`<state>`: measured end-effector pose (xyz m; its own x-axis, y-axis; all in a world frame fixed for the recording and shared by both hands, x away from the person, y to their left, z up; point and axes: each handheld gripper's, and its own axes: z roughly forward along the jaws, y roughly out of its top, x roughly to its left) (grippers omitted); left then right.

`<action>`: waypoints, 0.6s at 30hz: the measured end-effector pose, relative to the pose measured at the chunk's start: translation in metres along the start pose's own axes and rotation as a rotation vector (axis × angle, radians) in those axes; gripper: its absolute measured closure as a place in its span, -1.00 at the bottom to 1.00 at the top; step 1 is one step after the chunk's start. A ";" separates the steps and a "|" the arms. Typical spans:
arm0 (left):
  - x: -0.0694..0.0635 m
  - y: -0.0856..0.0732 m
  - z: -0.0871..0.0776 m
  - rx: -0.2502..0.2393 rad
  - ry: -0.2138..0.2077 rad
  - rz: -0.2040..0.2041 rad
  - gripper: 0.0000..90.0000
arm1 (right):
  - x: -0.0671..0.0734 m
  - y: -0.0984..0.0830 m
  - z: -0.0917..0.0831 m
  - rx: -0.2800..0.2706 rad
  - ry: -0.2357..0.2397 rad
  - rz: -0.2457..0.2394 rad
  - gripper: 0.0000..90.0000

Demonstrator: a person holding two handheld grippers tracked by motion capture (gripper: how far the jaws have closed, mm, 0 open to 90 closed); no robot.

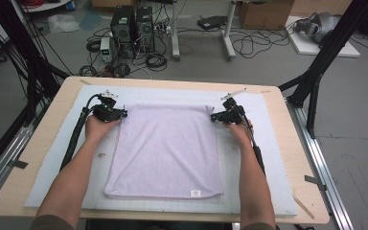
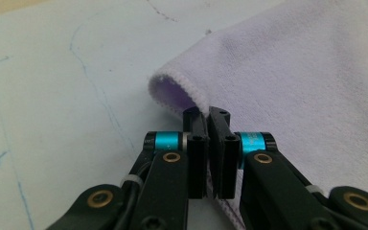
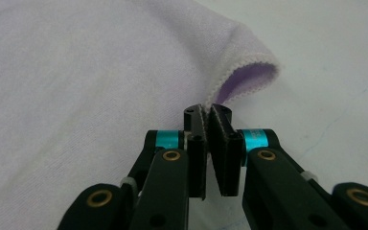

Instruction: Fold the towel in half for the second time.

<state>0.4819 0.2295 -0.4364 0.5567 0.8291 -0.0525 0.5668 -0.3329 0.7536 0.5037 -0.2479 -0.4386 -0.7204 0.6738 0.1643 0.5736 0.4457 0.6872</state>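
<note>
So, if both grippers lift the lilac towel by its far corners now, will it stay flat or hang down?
The lilac towel will probably hang and sag in the middle: its corner already curls softly by the left gripper. It seems light, thin terry. The right gripper pinches only the hem, so the edge might slip out under a quick pull.

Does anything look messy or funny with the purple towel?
Nothing looks spilled or torn. The towel lies flat on the mat. Its two far corners curl up only because the left tool and right tool are pinching its edges there.
</note>
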 end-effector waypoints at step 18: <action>-0.021 0.003 -0.081 -0.184 -0.090 0.102 0.92 | 0.039 0.007 -0.074 -0.170 0.107 -0.077 0.91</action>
<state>0.4225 0.2478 -0.3802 0.6621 0.7491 -0.0220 0.3890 -0.3184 0.8645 0.4509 -0.2624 -0.3747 -0.8023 0.5708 0.1745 0.4475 0.3819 0.8086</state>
